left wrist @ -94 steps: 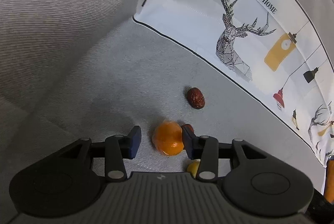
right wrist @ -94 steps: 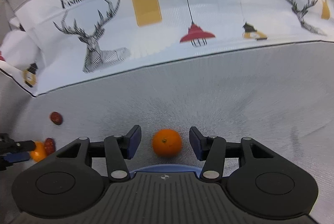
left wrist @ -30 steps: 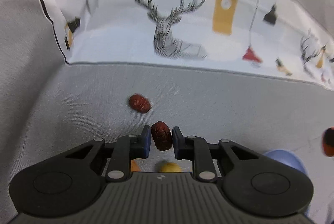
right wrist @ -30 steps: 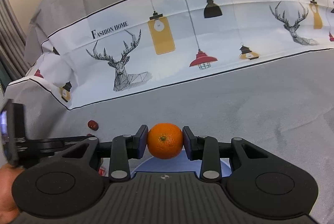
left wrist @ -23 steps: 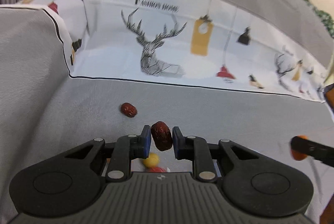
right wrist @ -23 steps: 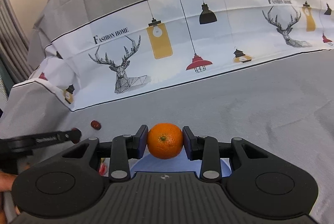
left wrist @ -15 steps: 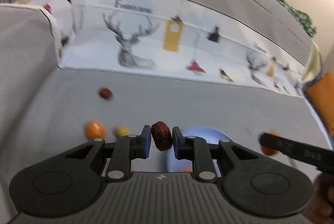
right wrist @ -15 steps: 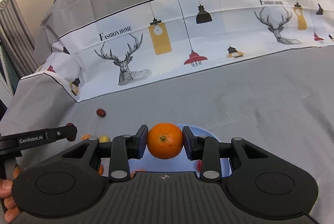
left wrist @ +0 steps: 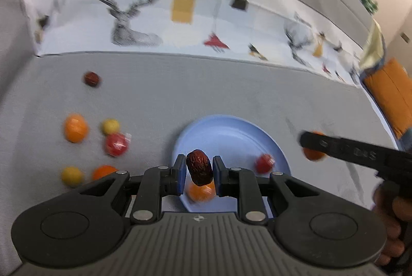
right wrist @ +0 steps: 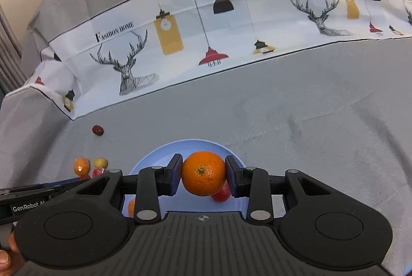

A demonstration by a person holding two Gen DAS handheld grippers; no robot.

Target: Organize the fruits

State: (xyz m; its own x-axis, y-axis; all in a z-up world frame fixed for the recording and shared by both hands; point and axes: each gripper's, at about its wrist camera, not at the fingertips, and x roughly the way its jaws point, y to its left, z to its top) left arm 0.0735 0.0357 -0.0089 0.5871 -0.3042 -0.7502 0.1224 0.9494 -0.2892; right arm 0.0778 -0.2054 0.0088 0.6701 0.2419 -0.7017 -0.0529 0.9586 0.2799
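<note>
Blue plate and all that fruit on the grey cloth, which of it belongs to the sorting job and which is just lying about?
Part of the job:
- blue plate
- dried red date in the left gripper
- orange in the right gripper
- loose fruits on the cloth, such as the second date

Just lying about:
- deer-print fabric
- orange cushion

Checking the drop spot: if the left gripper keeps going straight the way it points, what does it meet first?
Probably the blue plate, near the orange fruit already on it; the left gripper holds a red date. Depth is unclear.
</note>
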